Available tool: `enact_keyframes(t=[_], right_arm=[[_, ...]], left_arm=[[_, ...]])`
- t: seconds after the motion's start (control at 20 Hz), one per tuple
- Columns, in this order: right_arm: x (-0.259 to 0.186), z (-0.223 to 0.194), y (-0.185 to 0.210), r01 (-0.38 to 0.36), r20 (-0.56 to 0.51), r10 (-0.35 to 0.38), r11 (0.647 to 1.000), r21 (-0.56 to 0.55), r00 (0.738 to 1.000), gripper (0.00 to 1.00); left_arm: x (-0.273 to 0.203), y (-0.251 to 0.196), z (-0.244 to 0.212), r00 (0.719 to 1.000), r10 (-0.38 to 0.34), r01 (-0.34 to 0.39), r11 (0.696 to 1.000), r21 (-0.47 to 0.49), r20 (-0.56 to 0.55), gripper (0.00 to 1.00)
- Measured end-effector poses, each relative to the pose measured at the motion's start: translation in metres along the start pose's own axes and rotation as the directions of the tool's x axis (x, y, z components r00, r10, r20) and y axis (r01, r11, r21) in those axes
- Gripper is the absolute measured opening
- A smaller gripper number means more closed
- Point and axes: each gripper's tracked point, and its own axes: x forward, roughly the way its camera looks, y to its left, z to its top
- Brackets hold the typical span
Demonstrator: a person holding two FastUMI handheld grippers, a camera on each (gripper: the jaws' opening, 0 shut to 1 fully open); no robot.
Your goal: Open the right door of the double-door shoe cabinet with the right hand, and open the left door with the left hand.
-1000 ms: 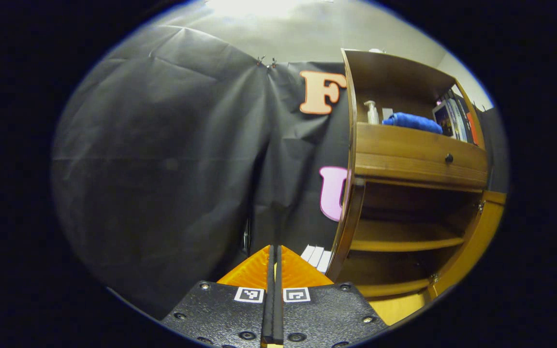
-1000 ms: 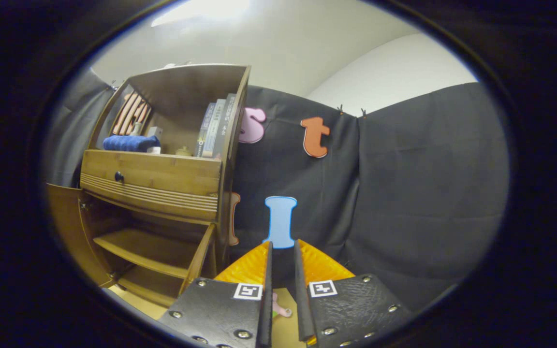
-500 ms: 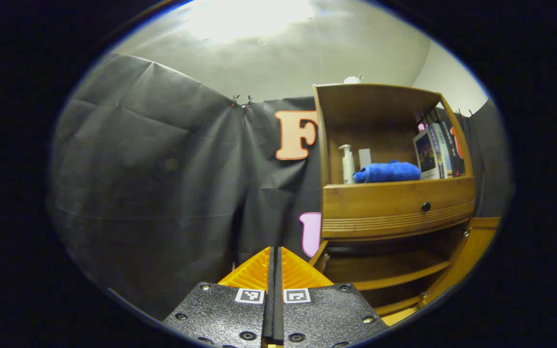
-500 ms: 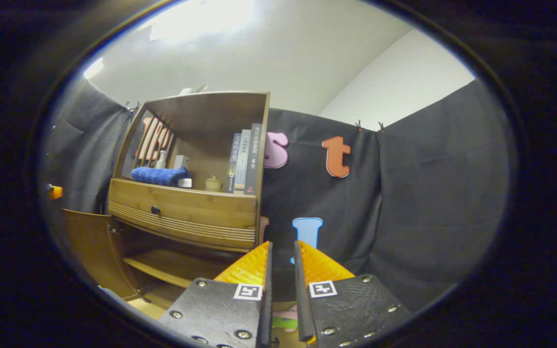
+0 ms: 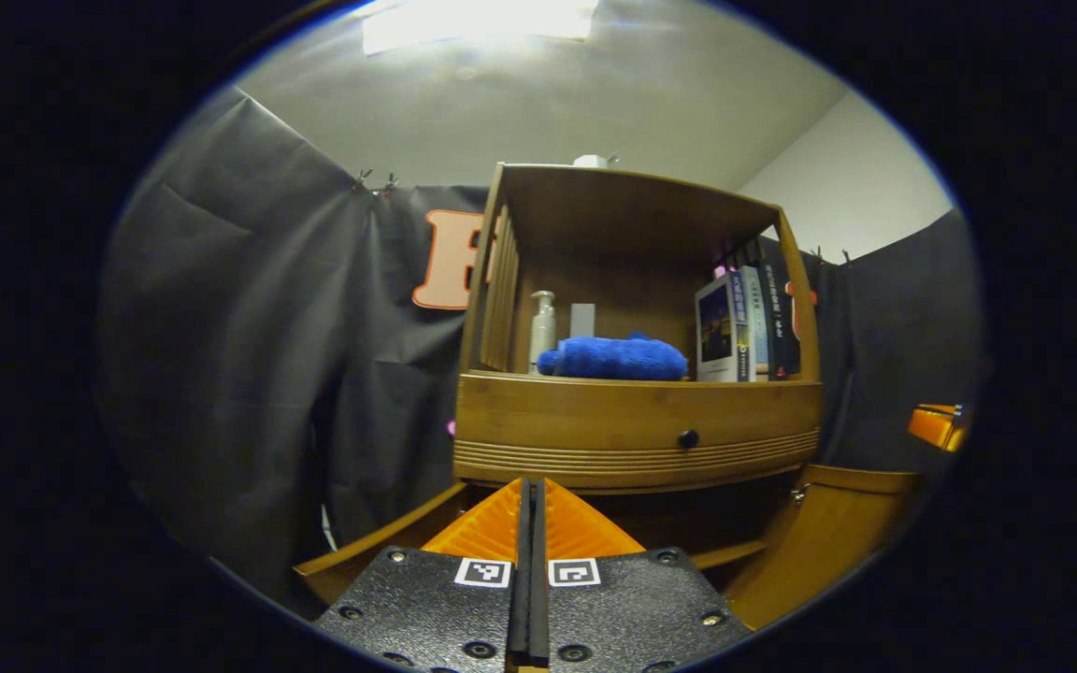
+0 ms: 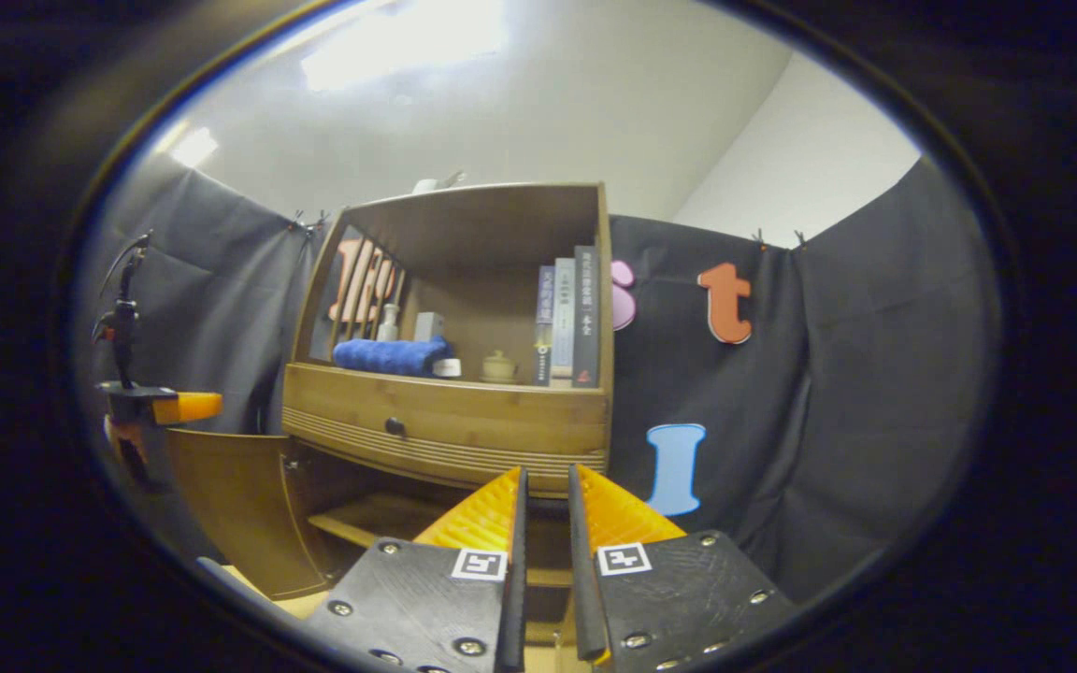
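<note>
Left hand-held gripper (image 5: pixel 530 495) is clenched on nothing, its two fingers pressed together with no gap, and it points straight at the shoe cabinet (image 5: pixel 637 435) just ahead. Directly beyond its tips sits the drawer front (image 5: pixel 595 425) with a small dark knob (image 5: pixel 687 437), a little right of the tips. Below the drawer the lower compartment stands open: the left door (image 5: pixel 380 547) swings out to the left of the fingers, and the right door (image 5: pixel 838 533) swings out to their right. Above the drawer, an open shelf holds a pump bottle (image 5: pixel 542 329), a rolled blue towel (image 5: pixel 615 358) and a row of books (image 5: pixel 744 322). Far to the right, at the edge of the left gripper view, part of the other gripper (image 5: pixel 939 425) shows, well apart from the cabinet.

Right hand-held gripper (image 6: pixel 543 491) is empty too, with a narrow slit left between its fingers, and it aims at the cabinet's right end. In the right gripper view the cabinet (image 6: pixel 464 421) lies ahead and to the left, the opened left door (image 6: pixel 230 505) stands out well left of the fingers, and an inner shelf (image 6: pixel 380 519) is exposed just left of the tips. The left gripper (image 6: pixel 160 411) appears farther left, above that door's top edge. The cabinet's own right door is hidden behind the fingers there.
</note>
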Motion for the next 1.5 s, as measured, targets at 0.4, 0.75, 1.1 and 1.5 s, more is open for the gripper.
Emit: enact_keyframes(t=[0.4, 0.75, 1.1, 1.5], right_arm=[[0.008, -0.030, 0.059, -0.097, -0.064, 0.098, 0.995, 0.029, 0.993, 0.21], [0.014, -0.080, 0.081, -0.123, -0.153, 0.126, 0.992, 0.029, 0.980, 0.21], [0.017, -0.123, 0.090, -0.128, -0.230, 0.128, 0.992, 0.014, 0.965, 0.21], [0.019, -0.132, 0.090, -0.121, -0.235, 0.120, 0.993, 0.010, 0.965, 0.21]], left_arm=[[0.011, -0.077, -0.028, 0.985, -0.163, 0.162, 0.986, -0.033, -0.050, 0.00], [0.012, -0.106, -0.065, 0.976, -0.201, 0.201, 0.980, -0.010, -0.083, 0.01], [0.004, -0.123, -0.095, 0.970, -0.225, 0.222, 0.974, -0.033, -0.092, 0.01], [0.001, -0.129, -0.107, 0.968, -0.230, 0.228, 0.973, -0.030, -0.099, 0.01]])
